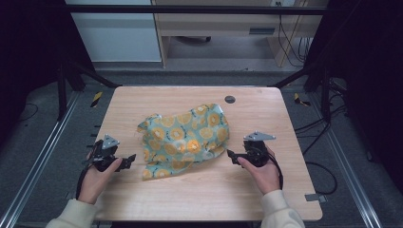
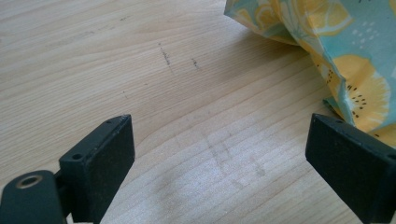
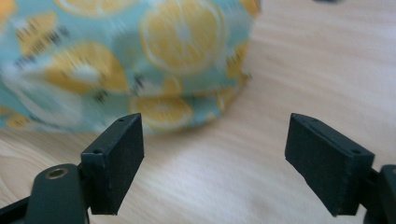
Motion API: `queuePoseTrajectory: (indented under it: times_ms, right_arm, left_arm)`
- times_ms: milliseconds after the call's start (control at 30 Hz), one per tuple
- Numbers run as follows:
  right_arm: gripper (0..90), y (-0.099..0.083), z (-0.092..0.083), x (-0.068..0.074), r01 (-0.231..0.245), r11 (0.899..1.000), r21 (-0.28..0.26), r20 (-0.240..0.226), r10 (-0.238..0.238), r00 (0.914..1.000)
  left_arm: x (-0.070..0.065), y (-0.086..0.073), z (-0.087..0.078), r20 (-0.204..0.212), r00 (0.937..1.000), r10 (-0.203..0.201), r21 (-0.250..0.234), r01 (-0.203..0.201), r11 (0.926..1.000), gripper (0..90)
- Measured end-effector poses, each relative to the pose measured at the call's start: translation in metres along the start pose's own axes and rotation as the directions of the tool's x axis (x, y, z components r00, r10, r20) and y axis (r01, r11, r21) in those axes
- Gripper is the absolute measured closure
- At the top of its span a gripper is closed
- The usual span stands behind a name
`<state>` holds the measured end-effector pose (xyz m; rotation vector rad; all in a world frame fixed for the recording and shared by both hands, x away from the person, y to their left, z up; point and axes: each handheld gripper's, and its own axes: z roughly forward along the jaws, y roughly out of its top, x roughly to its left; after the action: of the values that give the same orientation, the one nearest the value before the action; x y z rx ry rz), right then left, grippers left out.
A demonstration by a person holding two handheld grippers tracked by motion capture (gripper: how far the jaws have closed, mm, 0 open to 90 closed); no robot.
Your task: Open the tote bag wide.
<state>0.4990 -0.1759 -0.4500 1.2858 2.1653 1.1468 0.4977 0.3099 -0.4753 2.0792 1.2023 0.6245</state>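
**Two spread claws flank a crumpled lemon-print cloth**

A cloth [image 1: 184,140] printed with orange-yellow citrus slices on pale teal lies bunched in the middle of the wooden counter [image 1: 266,199]. It is not flat: it heaps up toward the far right and thins out into a loose lower corner at the near left. Its long axis runs on a slant, from that near-left corner up to the far-right hump.

The left claw [image 1: 129,159] rests low over the counter just to the left of the near-left corner, apart from the fabric. In the left gripper view its jaws stand wide, with bare wood between them, and the cloth's edge [image 2: 355,70] comes in from the upper right, reaching down just beyond the right-hand jaw. So the fabric lies ahead and to that side of this claw, not between its jaws.

The right claw [image 1: 230,154] sits at the cloth's near-right edge, pointing inward. Its jaws are spread as well and hold nothing. In the right gripper view the folded hem [image 3: 163,109] lies straight ahead and a little left, just past the left-hand jaw.

By my reading, both claws are poised to take an edge each, likely to spread or fold the cloth. The right one looks nearer to its edge and better lined up; a short push forward should bring the hem between its jaws. The left one would need to swing toward its right-hand jaw first.
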Motion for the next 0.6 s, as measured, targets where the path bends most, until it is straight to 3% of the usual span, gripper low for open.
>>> queuePoseTrajectory:
  times_ms: [100,133,167,333,600]
  right_arm:
    - [21.0,0.028,0.002,0.007,0.053,0.998,-0.015,-0.009,-0.053,0.9985]
    - [21.0,0.028,0.002,0.007,0.053,0.998,-0.015,-0.009,-0.053,0.9985]
    - [21.8,0.048,0.005,0.012,0.085,0.996,-0.02,-0.015,-0.085,0.9962]
    - [25.8,0.091,0.018,0.025,0.164,0.987,-0.001,-0.031,-0.164,0.9861]
    - [24.8,0.128,0.047,0.029,0.221,0.974,0.047,-0.059,-0.218,0.9742]
  left_arm:
    - [0.001,-0.001,0.001,0.001,1.0,-0.005,0.008,0.005,1.0,8.0]
    - [0.001,-0.001,0.001,0.001,1.0,-0.005,0.008,0.005,1.0,8.1]
    - [0.002,-0.001,0.0,-0.001,1.0,-0.008,0.011,0.008,0.9999,8.2]
    - [0.002,-0.001,0.001,-0.002,0.9999,-0.01,0.018,0.01,0.9998,8.4]
    - [0.001,-0.002,0.002,0.005,1.0,-0.003,0.031,0.003,0.9995,8.7]
